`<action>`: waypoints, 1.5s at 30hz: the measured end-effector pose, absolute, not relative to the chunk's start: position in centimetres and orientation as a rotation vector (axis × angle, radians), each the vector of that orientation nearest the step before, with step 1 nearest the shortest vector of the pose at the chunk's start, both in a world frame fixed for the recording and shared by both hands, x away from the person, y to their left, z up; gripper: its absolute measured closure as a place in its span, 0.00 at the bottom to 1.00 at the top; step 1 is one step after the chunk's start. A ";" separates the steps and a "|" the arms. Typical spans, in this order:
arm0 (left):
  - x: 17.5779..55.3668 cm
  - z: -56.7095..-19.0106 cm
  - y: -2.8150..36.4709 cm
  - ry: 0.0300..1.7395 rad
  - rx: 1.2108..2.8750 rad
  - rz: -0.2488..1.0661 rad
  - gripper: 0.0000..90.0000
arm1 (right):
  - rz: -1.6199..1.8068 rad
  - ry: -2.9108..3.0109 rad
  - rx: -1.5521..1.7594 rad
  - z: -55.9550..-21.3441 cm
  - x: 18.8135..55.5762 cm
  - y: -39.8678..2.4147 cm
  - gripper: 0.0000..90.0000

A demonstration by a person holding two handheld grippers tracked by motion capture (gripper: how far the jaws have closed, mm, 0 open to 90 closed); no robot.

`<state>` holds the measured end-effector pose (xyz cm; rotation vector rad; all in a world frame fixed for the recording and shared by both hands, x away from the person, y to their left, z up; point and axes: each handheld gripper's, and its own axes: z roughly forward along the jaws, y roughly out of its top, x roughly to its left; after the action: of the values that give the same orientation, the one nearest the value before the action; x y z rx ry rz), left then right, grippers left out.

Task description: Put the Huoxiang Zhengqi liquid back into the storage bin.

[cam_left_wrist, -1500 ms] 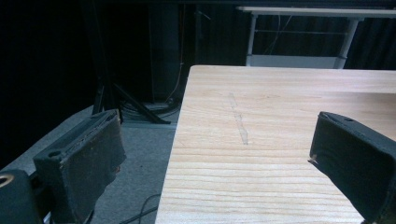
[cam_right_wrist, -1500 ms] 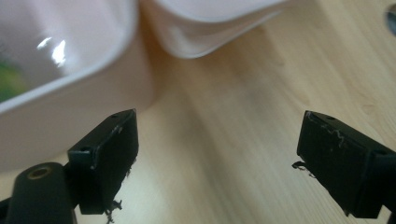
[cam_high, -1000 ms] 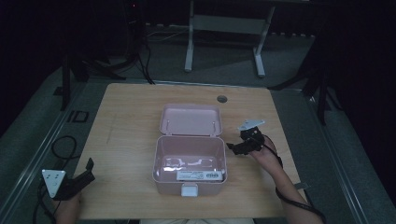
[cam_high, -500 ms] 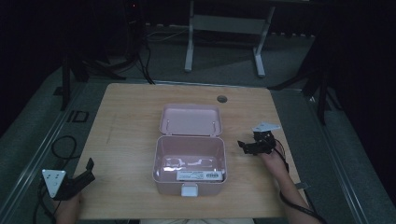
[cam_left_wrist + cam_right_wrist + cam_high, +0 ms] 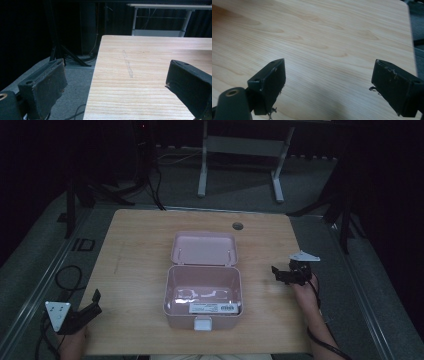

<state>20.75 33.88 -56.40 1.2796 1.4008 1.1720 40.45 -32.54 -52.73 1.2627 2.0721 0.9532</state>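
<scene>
An open pink box (image 5: 202,287) sits in the middle of the wooden table (image 5: 135,245), its lid (image 5: 204,248) laid back on the far side. Inside lie a white label card (image 5: 212,308) and some pale items that are hard to make out. My left gripper (image 5: 96,302) hovers at the table's near left corner, jaws open and holding nothing. In the left gripper view the left gripper (image 5: 116,72) straddles the table's left edge. My right gripper (image 5: 276,275) is to the right of the box, apart from it. The right gripper (image 5: 329,67) is open over bare wood.
A round cable hole (image 5: 237,226) lies near the table's far edge. Grey floor with a looped cable (image 5: 67,275) borders the table on the left. A white desk frame (image 5: 240,150) stands behind in the dark.
My right gripper has drawn away from the box's right rim, moving right and toward the near side. The left gripper and the box have stayed put.
</scene>
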 end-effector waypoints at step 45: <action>20.7 -56.4 34.0 1.400 1.268 1.167 0.04 | 0.954 1.903 1.443 -54.5 37.9 -36.8 0.13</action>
<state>20.71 33.96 -56.39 1.2684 1.4004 1.1673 37.89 -36.80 -54.54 1.4428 1.9026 0.9538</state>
